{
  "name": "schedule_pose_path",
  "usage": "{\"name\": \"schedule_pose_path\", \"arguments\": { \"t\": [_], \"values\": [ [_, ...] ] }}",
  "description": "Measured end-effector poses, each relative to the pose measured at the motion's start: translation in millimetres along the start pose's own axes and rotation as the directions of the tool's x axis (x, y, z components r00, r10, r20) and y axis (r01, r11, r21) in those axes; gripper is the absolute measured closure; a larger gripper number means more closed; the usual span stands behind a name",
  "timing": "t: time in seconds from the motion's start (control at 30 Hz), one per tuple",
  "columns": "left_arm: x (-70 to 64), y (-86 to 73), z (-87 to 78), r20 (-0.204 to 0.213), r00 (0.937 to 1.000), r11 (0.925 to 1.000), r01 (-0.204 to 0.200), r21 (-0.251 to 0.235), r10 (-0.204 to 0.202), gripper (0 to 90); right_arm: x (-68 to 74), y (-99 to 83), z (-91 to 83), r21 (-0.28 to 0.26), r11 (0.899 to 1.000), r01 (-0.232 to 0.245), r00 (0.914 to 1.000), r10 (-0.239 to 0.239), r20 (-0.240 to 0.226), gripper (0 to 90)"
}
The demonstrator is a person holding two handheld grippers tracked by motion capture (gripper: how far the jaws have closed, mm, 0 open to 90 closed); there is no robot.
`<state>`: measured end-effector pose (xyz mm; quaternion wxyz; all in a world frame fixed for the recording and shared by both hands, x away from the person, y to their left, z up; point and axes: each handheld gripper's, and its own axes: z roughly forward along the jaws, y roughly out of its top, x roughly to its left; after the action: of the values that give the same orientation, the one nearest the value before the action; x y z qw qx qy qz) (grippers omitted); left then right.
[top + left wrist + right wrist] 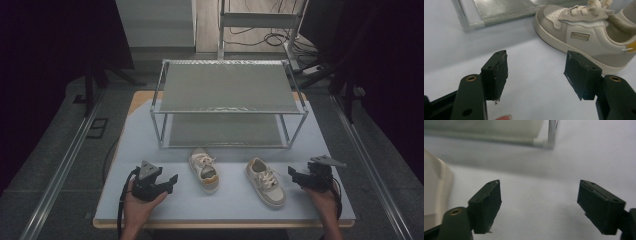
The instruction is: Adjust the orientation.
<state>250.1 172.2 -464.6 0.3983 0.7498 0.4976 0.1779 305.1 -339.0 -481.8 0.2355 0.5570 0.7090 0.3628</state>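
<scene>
Two small cream sneakers lie on the white table. The left sneaker [204, 170], with a yellow heel patch, sits just right of my left gripper [173, 179]. In the left gripper view this sneaker [584, 32] lies beyond the wide-apart jaws, and my left gripper [536, 72] is open with nothing between the pads. The right sneaker [265, 181] lies left of my right gripper [291, 172]. In the right gripper view my right gripper [539, 203] is open and empty, with the right sneaker [435, 195] at the left edge.
A two-tier metal shoe rack [227, 100] stands at the back of the table [150, 210]; its lower shelf [506, 10] and a rack leg [551, 132] show in the gripper views. Cables lie on the floor behind the rack.
</scene>
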Motion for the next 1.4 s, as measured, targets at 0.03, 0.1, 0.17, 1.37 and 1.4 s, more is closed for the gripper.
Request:
{"name": "schedule_pose_path", "arguments": {
  "t": [0.03,0.1,0.17,1.37,1.4],
  "values": [
    [-0.4,0.1,-0.6,0.005,1.0,1.0,0.001,-0.003,-0.001,34.8,0.3,0.9,-4.1,-0.018,1.0,-0.003,1.0,0.002,-0.009,21.8],
    [-2.2,0.6,-1.7,0.018,0.9998,1.0,-0.001,0.003,0.001,34.5,2.9,2.6,-14.3,-0.055,0.998,0.02,0.9997,-0.021,-0.014,27.0],
    [-3.5,1.0,-2.4,0.027,0.9996,1.0,-0.005,0.007,0.005,34.0,5.4,2.8,-19.8,-0.071,0.997,0.032,0.9984,-0.035,-0.045,33.8],
    [-7.6,-0.6,-2.8,0.078,0.9969,0.9991,0.004,0.043,-0.007,36.7,173.9,10.1,-20.3,-0.151,0.939,0.31,0.8393,-0.344,-0.421,89.8],
    [-7.5,-0.6,-3.2,0.08,0.9968,0.999,0.0,0.044,-0.004,36.6,179.3,10.5,-16.8,-0.145,0.937,0.319,0.8356,-0.35,-0.423,89.8]
  ]
}}
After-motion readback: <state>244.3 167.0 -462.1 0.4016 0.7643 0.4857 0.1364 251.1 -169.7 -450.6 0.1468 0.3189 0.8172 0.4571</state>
